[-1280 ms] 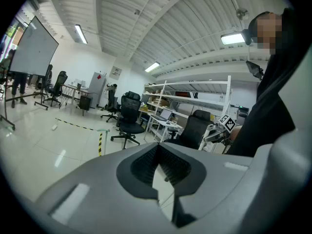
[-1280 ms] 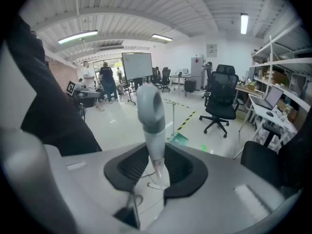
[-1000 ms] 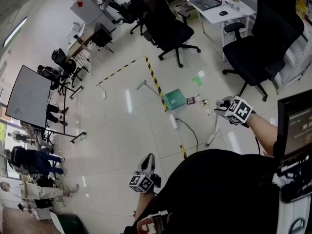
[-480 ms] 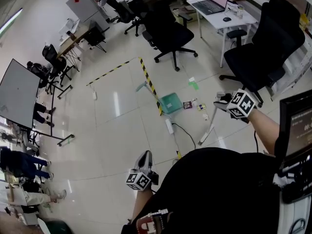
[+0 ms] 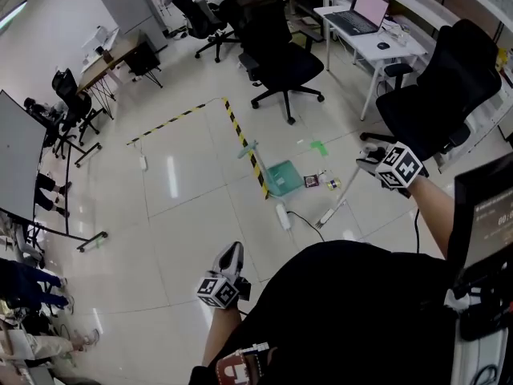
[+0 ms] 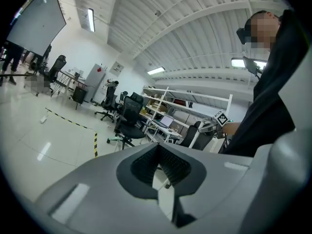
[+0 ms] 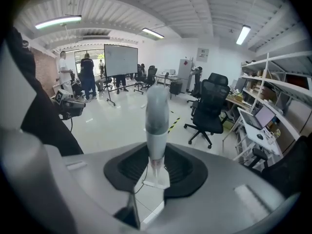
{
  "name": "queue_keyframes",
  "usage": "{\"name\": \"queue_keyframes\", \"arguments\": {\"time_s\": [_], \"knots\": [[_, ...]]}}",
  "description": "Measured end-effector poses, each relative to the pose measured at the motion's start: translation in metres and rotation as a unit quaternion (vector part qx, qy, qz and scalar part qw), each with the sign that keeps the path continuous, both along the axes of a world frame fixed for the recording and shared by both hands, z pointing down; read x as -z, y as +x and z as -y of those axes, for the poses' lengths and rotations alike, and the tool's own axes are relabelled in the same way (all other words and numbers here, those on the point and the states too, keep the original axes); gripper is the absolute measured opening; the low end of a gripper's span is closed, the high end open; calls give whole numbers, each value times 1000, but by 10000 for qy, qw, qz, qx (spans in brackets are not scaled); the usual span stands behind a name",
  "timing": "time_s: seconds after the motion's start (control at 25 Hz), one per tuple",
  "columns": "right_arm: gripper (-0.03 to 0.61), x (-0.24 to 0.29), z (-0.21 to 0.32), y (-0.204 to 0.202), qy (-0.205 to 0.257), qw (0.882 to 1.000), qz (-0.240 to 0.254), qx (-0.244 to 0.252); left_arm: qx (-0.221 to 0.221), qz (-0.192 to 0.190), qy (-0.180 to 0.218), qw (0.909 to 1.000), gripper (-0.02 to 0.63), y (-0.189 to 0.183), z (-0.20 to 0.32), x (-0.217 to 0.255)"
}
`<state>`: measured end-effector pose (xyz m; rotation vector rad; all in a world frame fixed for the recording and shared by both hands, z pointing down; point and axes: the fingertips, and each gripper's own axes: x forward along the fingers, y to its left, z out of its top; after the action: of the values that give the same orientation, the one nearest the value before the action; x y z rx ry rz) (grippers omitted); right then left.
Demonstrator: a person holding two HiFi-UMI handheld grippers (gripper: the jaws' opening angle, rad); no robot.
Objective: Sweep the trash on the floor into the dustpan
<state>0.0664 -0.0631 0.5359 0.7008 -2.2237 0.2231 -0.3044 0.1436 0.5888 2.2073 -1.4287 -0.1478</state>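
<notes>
Trash scraps (image 5: 311, 181) lie on the glossy white floor (image 5: 184, 207), just beside the green plastic dustpan (image 5: 283, 176). Our right gripper (image 5: 369, 165) jaws pinch the grey broom handle (image 5: 343, 197), which has swung closer to the scraps. Left gripper (image 5: 230, 257) jaws pressed together, empty.

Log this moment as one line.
right gripper: shut on broom handle | left gripper: shut, empty | broom head: on floor, apart from trash | trash: on floor beside green dustpan

Trash (image 5: 311, 181) lies just right of the dustpan (image 5: 284, 176).
</notes>
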Motion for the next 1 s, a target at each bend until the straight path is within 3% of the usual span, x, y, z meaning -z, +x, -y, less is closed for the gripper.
{"name": "queue_keyframes", "arguments": {"time_s": [0.28,0.48,0.72,0.88,1.0], "knots": [[95,-17,63,-34,-100,9999,47,119,134,-22,-219,9997,-6,-19,49,2],[95,-60,122,-47,-439,9969,153,636,468,162,-419,9979,-6,-10,107,8],[95,-109,197,-42,-987,9887,172,1115,909,55,-692,9934,-5,16,186,18],[95,-124,247,-46,-1092,9857,179,1271,1010,-167,-711,9922,-5,29,227,24],[95,-131,270,-59,-1072,9833,87,1467,977,-130,-840,9916,-5,26,235,20]]}}
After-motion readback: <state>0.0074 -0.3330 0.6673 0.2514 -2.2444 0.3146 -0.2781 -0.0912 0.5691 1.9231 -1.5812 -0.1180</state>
